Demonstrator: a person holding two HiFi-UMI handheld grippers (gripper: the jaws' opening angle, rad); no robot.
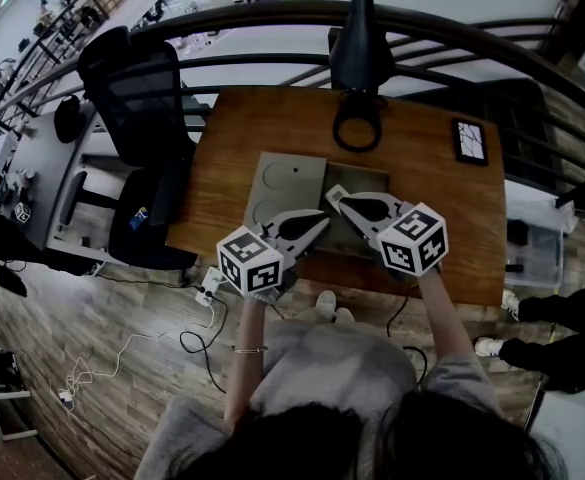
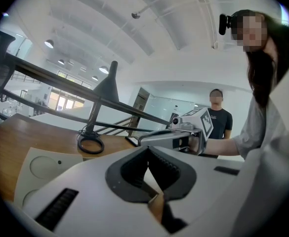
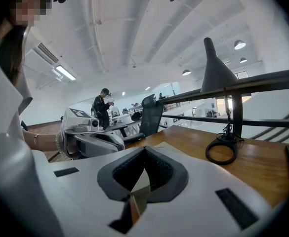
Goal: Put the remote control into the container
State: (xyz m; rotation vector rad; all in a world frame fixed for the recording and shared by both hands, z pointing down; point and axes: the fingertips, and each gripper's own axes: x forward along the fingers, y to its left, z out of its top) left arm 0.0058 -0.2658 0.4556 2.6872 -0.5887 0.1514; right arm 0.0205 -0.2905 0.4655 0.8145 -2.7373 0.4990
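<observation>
Both tongs hover over the near side of the container (image 1: 290,183), a flat grey box lying mid-surface (image 1: 242,128). Its left half is paler w/ a small round mark, its right half darker. L tongs (image 1: 324,218) come in from the container's near-left corner, tips pressed together, nothing between them. The left gripper view agrees: on the L tongs (image 2: 148,150) the dark pads meet at the tip, leaving only a V-shaped gap behind, which is empty. R tongs (image 1: 332,194) reach in from the container's near-right, crossing above its darker half, also closed tip-to-tip and holding nothing. In the right gripper view the R tongs (image 3: 144,149) show pads touching at the front w/ bare wood beyond. The tips of the two tongs sit near each other above the container's middle, not touching. Each marker cube hangs off the container's near edge, toward the person. The remote (image 1: 469,140) lies flat on the wood, well apart from the container, off to its far right by the surface's far-right corner; neither tongs is on it. A black lamp (image 1: 360,48) stands just beyond the container's far edge, its ring base (image 1: 357,126) resting on the wood. A black chair (image 1: 137,98) sits well left of the container, off the surface.
</observation>
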